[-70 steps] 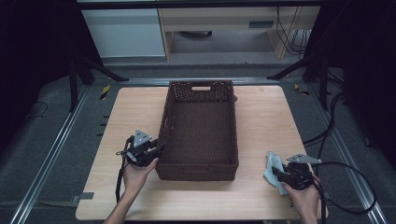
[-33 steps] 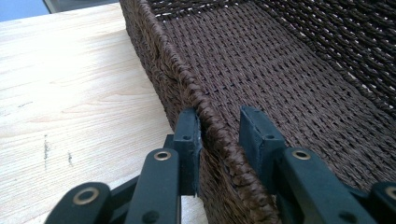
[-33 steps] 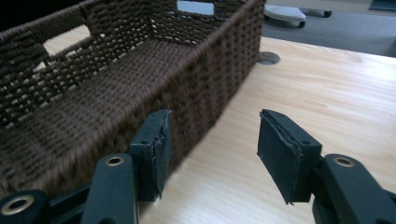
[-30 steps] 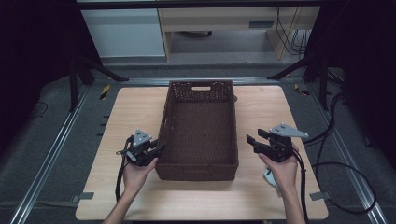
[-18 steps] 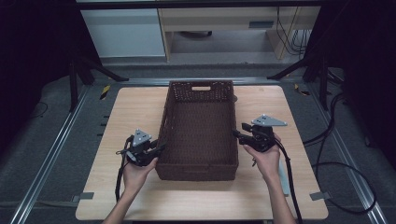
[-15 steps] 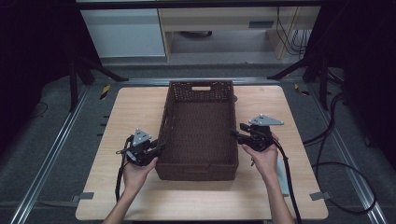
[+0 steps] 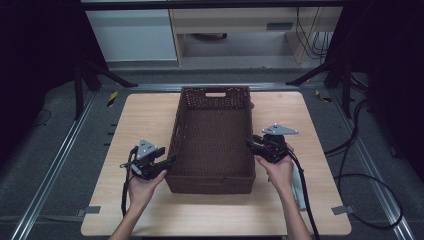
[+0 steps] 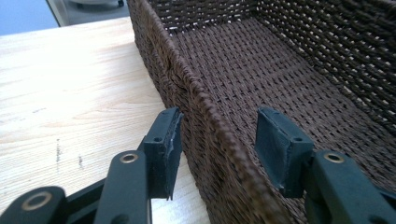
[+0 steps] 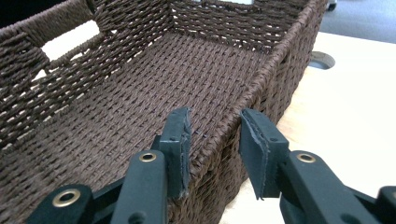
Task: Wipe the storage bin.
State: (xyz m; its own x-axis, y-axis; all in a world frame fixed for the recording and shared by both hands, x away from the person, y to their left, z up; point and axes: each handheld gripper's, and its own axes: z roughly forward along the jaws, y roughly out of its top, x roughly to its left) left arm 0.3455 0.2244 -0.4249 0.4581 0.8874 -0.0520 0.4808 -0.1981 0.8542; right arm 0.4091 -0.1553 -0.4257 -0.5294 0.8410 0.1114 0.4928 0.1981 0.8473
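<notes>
Grippers (image 7: pixel 172 159) (image 7: pixel 248 144) both straddle basket (image 7: pixel 212 140) side rims, left jaws just opened, right closing, unclamped; next: pinch both, lift

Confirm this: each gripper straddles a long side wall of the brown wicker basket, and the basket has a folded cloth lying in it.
Wrong on the cloth. Both gripper views show the basket bare inside. The rest stands: the left gripper and the right gripper each straddle a long side wall, with daylight beside the wall at the fingers.
</notes>
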